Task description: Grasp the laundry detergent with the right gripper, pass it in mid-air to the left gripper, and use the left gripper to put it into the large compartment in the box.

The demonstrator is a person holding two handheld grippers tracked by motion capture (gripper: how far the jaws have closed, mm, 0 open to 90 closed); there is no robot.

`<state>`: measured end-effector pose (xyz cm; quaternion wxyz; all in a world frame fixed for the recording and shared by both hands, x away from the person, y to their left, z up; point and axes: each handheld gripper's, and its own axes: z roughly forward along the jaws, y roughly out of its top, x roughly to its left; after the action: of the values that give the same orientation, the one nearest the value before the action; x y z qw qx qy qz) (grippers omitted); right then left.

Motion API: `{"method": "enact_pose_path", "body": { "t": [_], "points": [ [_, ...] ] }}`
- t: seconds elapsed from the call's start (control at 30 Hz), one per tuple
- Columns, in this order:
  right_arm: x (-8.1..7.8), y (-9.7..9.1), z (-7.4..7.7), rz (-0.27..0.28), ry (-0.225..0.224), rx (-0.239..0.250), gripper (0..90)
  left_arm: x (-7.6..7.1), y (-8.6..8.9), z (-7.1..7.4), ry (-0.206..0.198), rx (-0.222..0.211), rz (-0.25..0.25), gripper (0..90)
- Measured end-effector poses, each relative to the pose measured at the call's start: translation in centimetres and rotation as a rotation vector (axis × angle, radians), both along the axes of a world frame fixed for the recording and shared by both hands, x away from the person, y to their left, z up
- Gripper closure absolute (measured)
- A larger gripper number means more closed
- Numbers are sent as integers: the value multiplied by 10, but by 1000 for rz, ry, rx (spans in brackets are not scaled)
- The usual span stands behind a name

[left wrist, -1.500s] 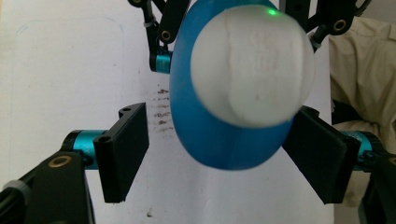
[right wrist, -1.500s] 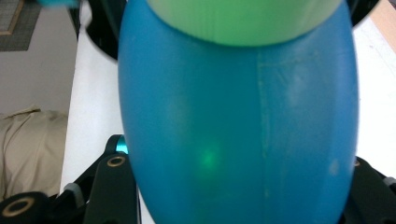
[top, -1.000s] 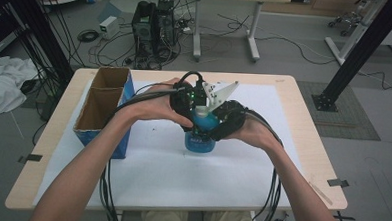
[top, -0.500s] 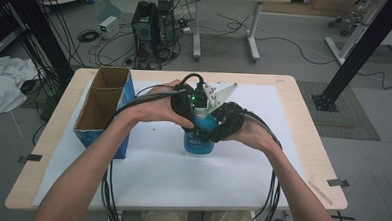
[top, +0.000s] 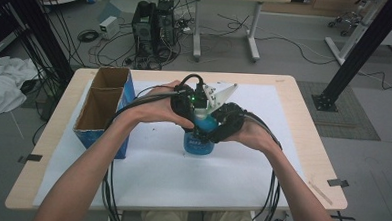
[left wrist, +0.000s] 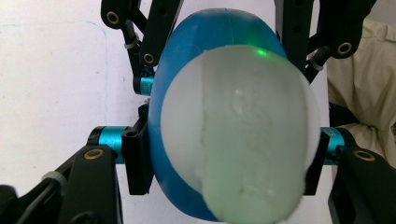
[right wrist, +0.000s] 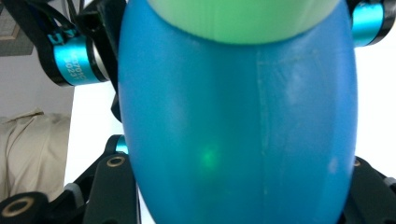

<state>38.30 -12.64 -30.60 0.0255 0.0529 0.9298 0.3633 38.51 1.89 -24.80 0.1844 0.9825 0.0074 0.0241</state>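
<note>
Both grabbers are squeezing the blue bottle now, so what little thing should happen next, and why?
Probably a gentle twist of the white cap. The left hand-held gripper has just been closing, and its jaws now press the bottle's top from both sides. The right hand-held gripper is clamped on the blue bottle lower down, bracing it. With both grips set on the upright bottle, turning the top against the held body seems the natural next move.
</note>
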Motion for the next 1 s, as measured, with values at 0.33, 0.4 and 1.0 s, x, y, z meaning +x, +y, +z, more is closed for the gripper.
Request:
{"method": "enact_pose_path", "body": {
  "t": [0.33, 0.4, 1.0],
  "points": [
    [-1, -1, -1, -1, 5, -6, 446, 0, -1, -1, 5, 1, 0, 381],
    [0, 0, 0, -1, 3, -1, 446, -1, -2, 0, -4, -11, -8, 383],
    [-1, -3, 0, 1, 10, 12, 416, 0, -2, 4, 19, -16, 33, 385]
  ]
}}
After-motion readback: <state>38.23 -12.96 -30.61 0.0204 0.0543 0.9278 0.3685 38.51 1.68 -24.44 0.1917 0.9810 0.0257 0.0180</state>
